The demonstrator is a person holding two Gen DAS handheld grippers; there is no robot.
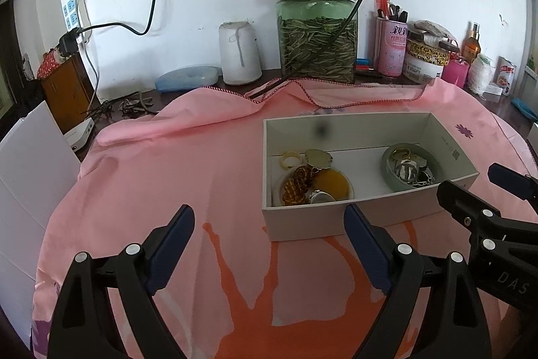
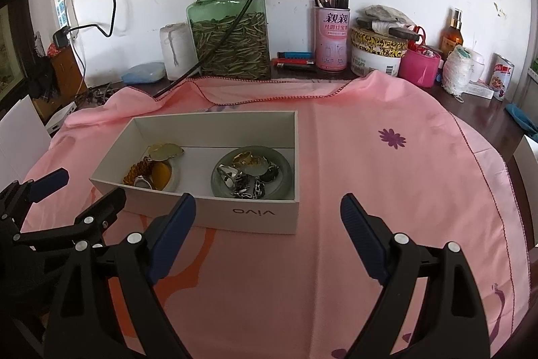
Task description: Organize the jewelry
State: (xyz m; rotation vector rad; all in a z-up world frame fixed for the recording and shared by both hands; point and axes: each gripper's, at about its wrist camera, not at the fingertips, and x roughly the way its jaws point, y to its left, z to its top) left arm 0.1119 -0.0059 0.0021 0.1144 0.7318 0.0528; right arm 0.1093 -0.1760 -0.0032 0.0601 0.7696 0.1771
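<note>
A white cardboard box (image 1: pixel 302 221) (image 2: pixel 215 211) rests on a pink cloth. Inside it, a white dish (image 1: pixel 279 190) carries amber beads (image 1: pixel 297 184), a yellow ring (image 1: pixel 291 158) and a pale pendant (image 1: pixel 317 157). Beside that, a green dish (image 1: pixel 391 177) (image 2: pixel 285 169) bears gold and silver rings and a chain (image 2: pixel 248 187). My left gripper (image 1: pixel 269 221) hovers open just before the box's near wall, nothing between its fingers. My right gripper (image 2: pixel 268 211) is open and bare at the box's near right corner. Each gripper shows at the edge of the other's view.
The pink cloth (image 2: pixel 386 190) covers the round table. Behind it stand a green glass jar (image 1: pixel 316 36), a white thread spool (image 1: pixel 238 52), a pink pen can (image 2: pixel 331 36), tins, a pink cup (image 2: pixel 420 63) and bottles. A black cable (image 1: pixel 353 15) drapes over the jar. White boards (image 1: pixel 30 177) lean at left.
</note>
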